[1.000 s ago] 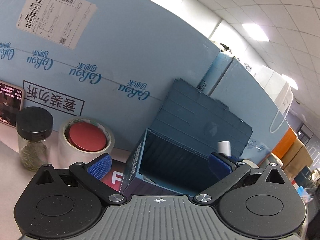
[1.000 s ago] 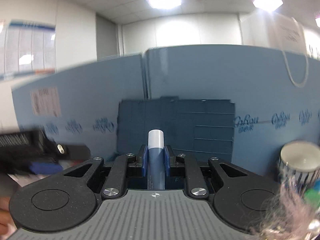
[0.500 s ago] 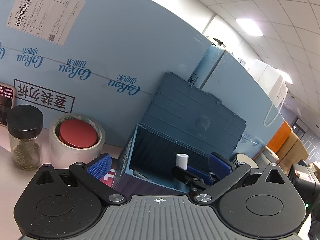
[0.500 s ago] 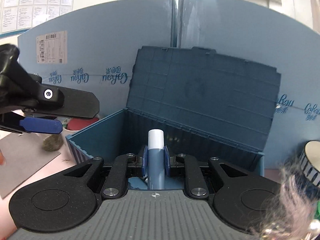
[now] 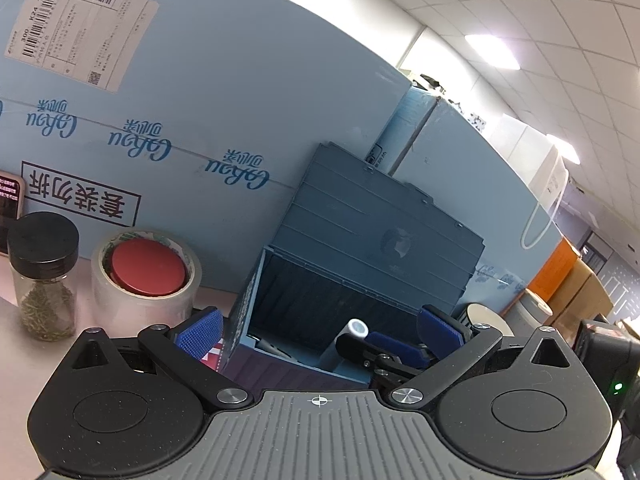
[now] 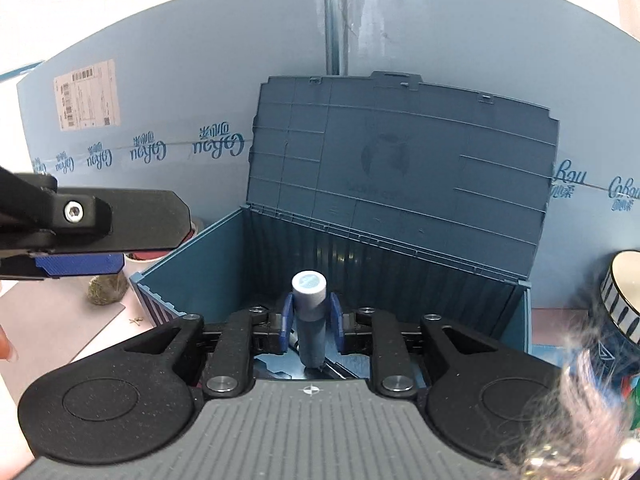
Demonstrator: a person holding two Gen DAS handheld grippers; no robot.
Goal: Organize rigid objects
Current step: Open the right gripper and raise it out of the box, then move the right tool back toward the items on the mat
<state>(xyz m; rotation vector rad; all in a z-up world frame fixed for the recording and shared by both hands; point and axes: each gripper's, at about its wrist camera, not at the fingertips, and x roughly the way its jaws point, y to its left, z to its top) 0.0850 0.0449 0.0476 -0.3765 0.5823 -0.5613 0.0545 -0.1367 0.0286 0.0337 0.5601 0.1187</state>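
Right at the near rim of the open blue storage box [image 6: 192, 256], the right gripper [image 6: 310, 320] reaches down into the box with a grey-blue tube [image 6: 309, 312] standing upright between its blue pads [image 6: 285, 322]; the jaws have just been opening, and a thin gap shows on each side of the tube, so the pads no longer press on it. The tube's foot seems to sit on the box floor, its pale round cap pointing up. In the left wrist view the same tube [image 5: 352, 332] shows inside the box [image 5: 248, 304], toward its near right corner. The left gripper [image 5: 318, 330] hangs just before the box's near left corner, its jaws spread wide apart with nothing between them. Beyond it on the pink table [image 5: 8, 320], toward the left edge, stand a glass jar [image 5: 44, 276] with a black lid and dried herbs inside, and just beside it a roll of clear tape [image 5: 146, 284] ringing a red lid [image 5: 148, 266]. The box lid [image 6: 400, 168] stands raised at the back, leaning on light blue cartons [image 6: 180, 80]
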